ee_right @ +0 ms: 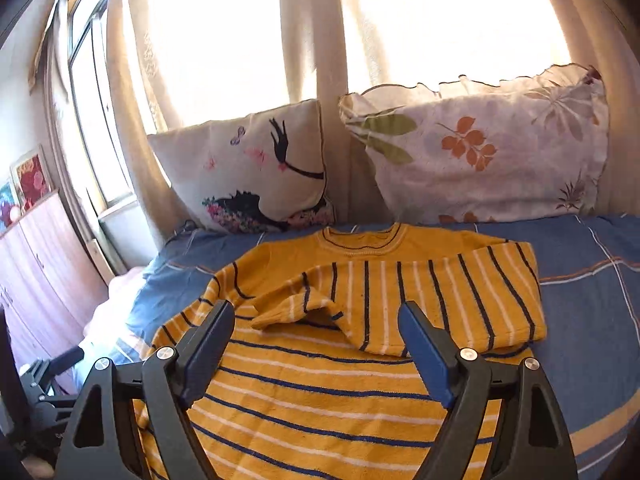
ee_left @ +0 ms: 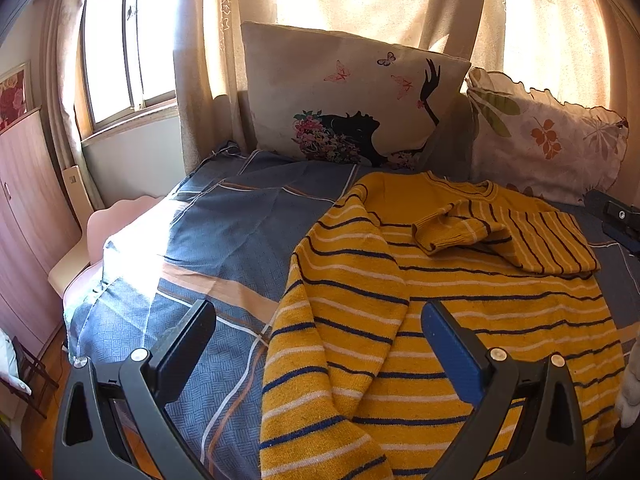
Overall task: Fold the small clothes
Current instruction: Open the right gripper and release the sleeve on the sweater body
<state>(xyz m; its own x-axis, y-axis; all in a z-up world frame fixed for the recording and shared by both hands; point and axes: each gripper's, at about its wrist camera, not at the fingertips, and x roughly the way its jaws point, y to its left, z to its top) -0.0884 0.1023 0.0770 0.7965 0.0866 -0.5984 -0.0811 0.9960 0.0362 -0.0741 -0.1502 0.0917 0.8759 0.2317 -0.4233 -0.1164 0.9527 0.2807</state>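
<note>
A yellow knitted sweater with blue and white stripes is laid lengthwise on the blue checked bedsheet, its collar pointed toward the butterfly pillow. One sleeve is folded across its chest. Above it, the left gripper and right gripper are held spread, grasping nothing.

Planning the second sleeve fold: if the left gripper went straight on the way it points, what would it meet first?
Most likely the unfolded left sleeve of the yellow striped sweater, lying between the open left gripper fingers; depth is uncertain.
</note>
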